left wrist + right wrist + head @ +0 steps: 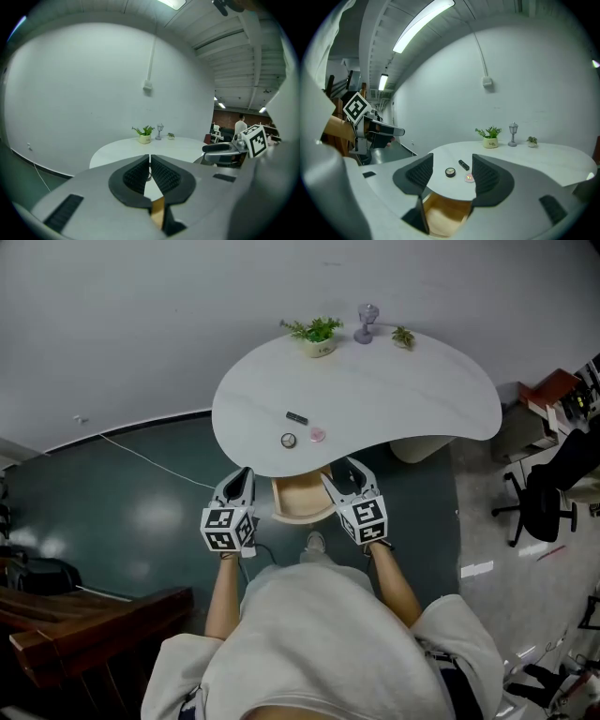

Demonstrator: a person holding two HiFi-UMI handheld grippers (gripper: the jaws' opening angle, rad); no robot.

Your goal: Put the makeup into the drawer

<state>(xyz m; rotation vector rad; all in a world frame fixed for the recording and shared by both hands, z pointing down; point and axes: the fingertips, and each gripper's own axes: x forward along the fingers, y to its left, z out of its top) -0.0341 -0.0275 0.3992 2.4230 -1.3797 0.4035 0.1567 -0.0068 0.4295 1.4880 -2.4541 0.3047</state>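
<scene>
One black tube point(296, 417), one dark round compact point(289, 440), one pink disc point(318, 435) of makeup; left tongs point(150, 160) together, right tongs point(452, 166) apart.

We see three makeup pieces lying near the front edge of the white table point(394, 399), close together but apart, a small black tube point(296, 417), a round dark compact point(289, 440) and a round pink piece point(318, 435), with the pale wooden drawer point(298, 504) pulled open just below that edge.
</scene>
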